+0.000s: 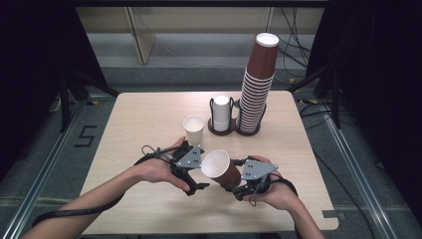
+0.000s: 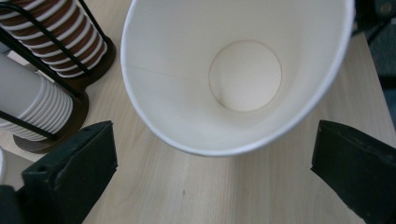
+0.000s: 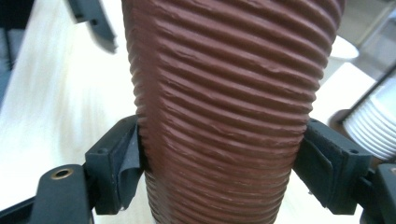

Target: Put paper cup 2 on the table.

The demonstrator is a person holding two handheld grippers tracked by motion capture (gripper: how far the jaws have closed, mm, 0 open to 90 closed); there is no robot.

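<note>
Brown cup (image 1: 219, 169) in R gripper (image 1: 238, 185)

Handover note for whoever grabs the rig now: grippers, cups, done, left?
Right gripper: shut on the brown cup, held on its side, mouth toward the left gripper.
Left gripper: open, holding nothing, jaws either side of the cup's rim without touching.
White cup: upright on the table, loose.
Holder: white stack and tall brown stack.
Done: one brown cup in hand.
Left: likely pairing it with the white cup; cannot tell.
</note>
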